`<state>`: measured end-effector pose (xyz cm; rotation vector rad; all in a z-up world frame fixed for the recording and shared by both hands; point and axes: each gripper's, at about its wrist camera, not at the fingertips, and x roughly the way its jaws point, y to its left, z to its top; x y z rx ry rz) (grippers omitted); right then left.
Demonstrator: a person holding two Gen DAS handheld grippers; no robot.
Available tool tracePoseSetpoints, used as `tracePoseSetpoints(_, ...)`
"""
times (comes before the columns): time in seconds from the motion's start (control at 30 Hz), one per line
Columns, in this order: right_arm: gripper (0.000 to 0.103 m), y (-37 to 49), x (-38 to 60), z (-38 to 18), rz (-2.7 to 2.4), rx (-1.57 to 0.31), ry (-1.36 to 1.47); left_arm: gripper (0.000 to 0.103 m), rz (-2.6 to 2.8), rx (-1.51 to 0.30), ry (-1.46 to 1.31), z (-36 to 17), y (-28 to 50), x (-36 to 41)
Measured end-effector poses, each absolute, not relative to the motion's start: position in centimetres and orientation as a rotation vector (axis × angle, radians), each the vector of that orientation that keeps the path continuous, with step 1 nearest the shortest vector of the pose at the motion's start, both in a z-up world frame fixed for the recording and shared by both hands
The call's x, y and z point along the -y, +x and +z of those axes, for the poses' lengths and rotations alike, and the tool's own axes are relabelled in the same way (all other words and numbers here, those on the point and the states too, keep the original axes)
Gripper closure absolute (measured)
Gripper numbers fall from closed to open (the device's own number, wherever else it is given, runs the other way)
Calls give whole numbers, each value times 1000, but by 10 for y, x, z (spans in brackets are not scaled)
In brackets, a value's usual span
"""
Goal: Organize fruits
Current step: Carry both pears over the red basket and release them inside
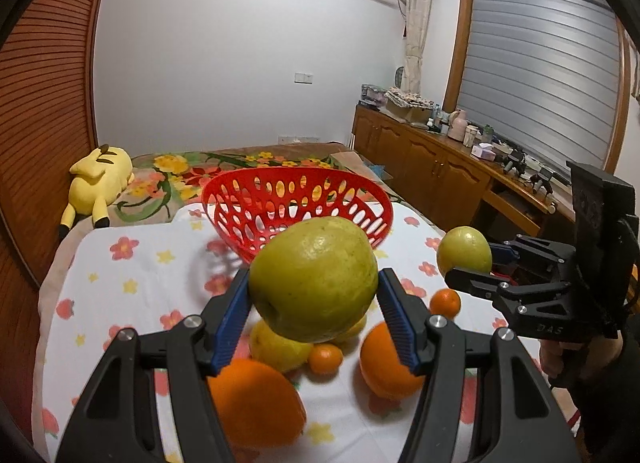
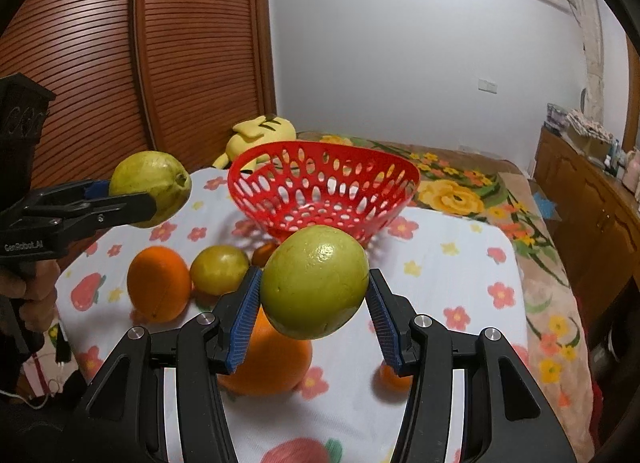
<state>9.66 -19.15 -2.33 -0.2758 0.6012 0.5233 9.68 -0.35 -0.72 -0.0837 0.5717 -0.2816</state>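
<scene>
The left tool (image 1: 314, 305) clamps a large green fruit (image 1: 314, 279) and the right tool (image 2: 314, 313) clamps a smaller green fruit (image 2: 316, 281), both held in the air on the near side of the empty red basket (image 2: 320, 167). Oranges (image 2: 159, 283) and small citrus lie on the flowered cloth (image 2: 440, 263) below, nearer than the basket. Both fruits are round and pinched only at their sides, so either might slip and drop short of the basket, and two tools meeting over one rim could collide.

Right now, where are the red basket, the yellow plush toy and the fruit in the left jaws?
red basket (image 1: 224, 191), left wrist view, left rim.
yellow plush toy (image 1: 100, 179), left wrist view, its back.
green fruit (image 1: 314, 279), left wrist view, front skin.
</scene>
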Motion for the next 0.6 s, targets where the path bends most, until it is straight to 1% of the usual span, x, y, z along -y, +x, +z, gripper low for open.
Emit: tracePoseSetpoints(0.6, 50, 172, 173, -15, 569, -633, -322, 41, -280, -665, -35, -15, 186, 13)
